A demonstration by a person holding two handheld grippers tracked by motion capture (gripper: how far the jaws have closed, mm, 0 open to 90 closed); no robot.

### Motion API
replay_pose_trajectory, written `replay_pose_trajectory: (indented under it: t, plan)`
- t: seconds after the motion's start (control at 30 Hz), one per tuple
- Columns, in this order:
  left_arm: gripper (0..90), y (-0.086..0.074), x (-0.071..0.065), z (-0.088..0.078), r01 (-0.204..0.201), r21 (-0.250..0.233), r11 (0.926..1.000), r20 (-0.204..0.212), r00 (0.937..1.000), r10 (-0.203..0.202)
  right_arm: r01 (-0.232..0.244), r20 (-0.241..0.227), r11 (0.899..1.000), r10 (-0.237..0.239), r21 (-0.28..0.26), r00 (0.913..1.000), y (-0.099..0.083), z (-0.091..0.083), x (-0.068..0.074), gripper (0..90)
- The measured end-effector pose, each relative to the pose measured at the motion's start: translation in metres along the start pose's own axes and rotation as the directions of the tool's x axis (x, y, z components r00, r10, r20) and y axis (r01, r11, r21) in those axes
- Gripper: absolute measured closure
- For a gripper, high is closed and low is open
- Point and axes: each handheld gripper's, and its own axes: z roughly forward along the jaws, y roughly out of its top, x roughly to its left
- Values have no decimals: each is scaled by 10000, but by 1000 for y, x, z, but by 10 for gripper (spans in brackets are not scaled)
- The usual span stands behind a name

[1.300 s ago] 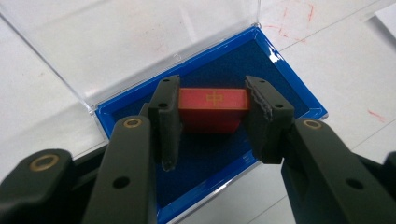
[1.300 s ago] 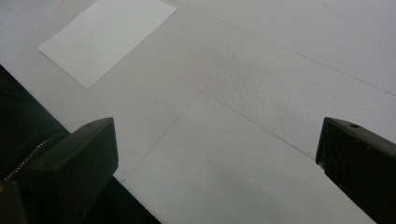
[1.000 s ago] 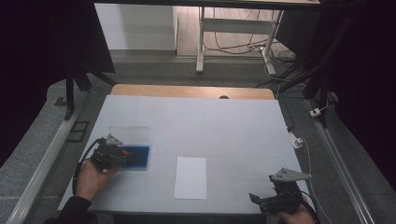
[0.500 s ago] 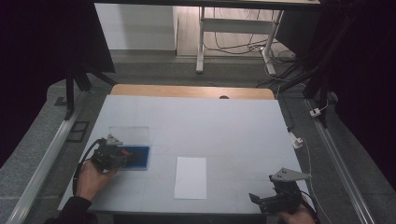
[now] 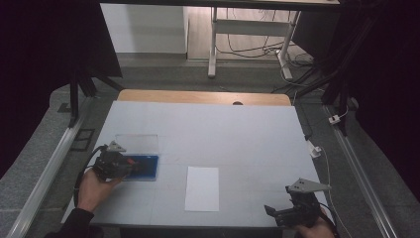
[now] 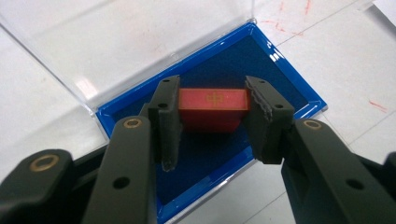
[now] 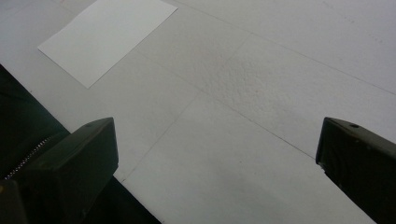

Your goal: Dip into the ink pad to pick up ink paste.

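Observation:
A red block [image 6: 213,108] with a small gold mark on top sits between the pads of my left gripper [image 6: 212,116], which is shut on it over the dark blue lining of an open case [image 6: 285,91]. The case's clear lid [image 6: 135,42] lies flat behind it. From above, the left gripper [image 5: 130,166] and its hand lie at the table's left, over the blue case [image 5: 148,168]. My right gripper [image 5: 277,214] rests at the table's front right corner, its jaws wide open with nothing between them.
A white sheet of paper [image 5: 202,188] lies near the front middle of the white table [image 5: 223,129]; it also shows top left in the right gripper view as the sheet [image 7: 107,37]. The table's front edge [image 7: 93,182] runs close beside the right gripper.

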Motion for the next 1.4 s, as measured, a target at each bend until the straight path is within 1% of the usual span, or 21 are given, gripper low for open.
replay_pose_trajectory:
  t: [0.13, 0.2, 0.3, 0.37, 0.5, 0.67, 0.8, 0.9, 1.07, 1.2, 1.33, 1.4]
  plan:
    - [584, 2, -1, -6, -21, -327, 9995, -10, 10000, 20, 11, 12, 10000, -11, -10, 10000, 0, 0, 0, 0]
    - [584, 2, -2, -9, 35, -474, 9989, 31, 10000, -33, 1, 1, 10000, -1, -15, 10000, 0, 0, 0, 0]
    - [585, 3, -2, -13, 135, -688, 9975, 210, 9997, -121, 15, 13, 10000, -15, -8, 10000, 0, 0, 0, 0]
    - [585, 4, -3, -14, 140, -699, 9975, 370, 9992, -114, 8, 1, 10000, -8, -14, 10000, 0, 0, 0, 0]
    - [585, 8, -9, -15, -54, -670, 9977, 529, 9986, 90, -16, 3, 10000, 16, -18, 10000, 0, 0, 0, 0]
    - [585, 14, -19, -17, -393, -755, 9964, 697, 9966, 446, -34, -4, 10000, 33, -33, 10000, 0, 0, 0, 0]
    - [585, 19, -25, -18, -539, -734, 9958, 872, 9944, 603, -30, -20, 10000, 30, -44, 10000, 0, -1, 0, 0]
    - [585, 22, -30, -18, -568, -757, 9955, 1031, 9926, 645, -30, -10, 10000, 30, -41, 10000, 0, -1, 0, 0]
    - [584, 27, -39, -19, -667, -926, 9935, 1386, 9872, 792, -26, -18, 10000, 26, -49, 10000, 0, -1, 0, 0]
    - [584, 32, -47, -19, -779, -958, 9923, 1651, 9819, 931, -23, -10, 10000, 23, -45, 10000, 0, -1, 0, 0]
    - [584, 36, -54, -19, -912, -979, 9910, 1937, 9750, 1089, -26, -5, 10000, 26, -41, 10000, 0, -1, 0, 0]
    - [584, 38, -57, -18, -946, -1007, 9904, 2124, 9705, 1143, -26, -11, 10000, 26, -52, 10000, 0, -1, 0, 0]
